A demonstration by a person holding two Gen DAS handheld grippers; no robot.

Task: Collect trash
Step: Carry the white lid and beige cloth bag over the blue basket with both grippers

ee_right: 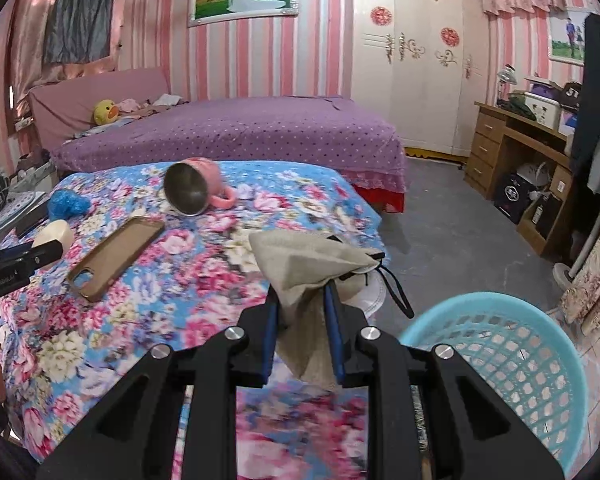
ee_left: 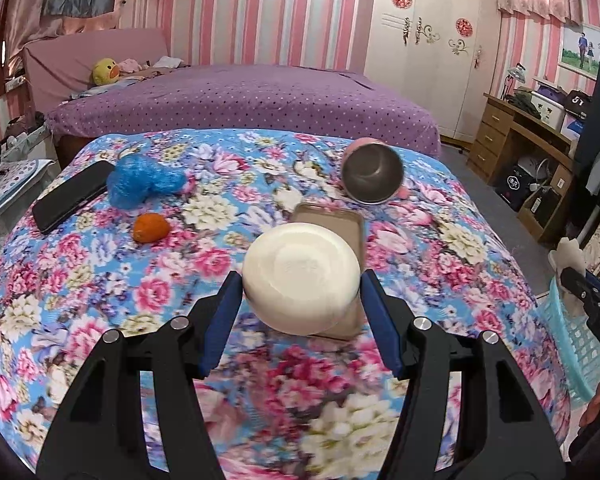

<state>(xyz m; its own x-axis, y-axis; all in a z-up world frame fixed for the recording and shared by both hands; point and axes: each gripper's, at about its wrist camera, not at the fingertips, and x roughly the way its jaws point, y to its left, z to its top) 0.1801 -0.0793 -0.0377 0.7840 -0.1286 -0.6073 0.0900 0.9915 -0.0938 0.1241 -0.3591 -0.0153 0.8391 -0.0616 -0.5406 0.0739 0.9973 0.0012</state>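
Observation:
My left gripper (ee_left: 300,280) is shut on a cream round cup or bowl (ee_left: 302,276), held bottom towards the camera above the floral cloth (ee_left: 100,280). My right gripper (ee_right: 302,300) is shut on a beige cloth pouch (ee_right: 312,268) with a black cord, held near the table's right edge beside the turquoise basket (ee_right: 508,348). On the cloth lie a crumpled blue plastic bag (ee_left: 144,182), an orange peel (ee_left: 151,228), a brown phone case (ee_right: 114,252), a black phone (ee_left: 74,196) and a tipped pink mug (ee_left: 372,172).
The turquoise basket also shows at the right edge of the left wrist view (ee_left: 580,344), with my right gripper over it. Behind the table is a purple bed (ee_right: 240,128). A wooden desk (ee_right: 516,152) stands at the right, with grey floor between.

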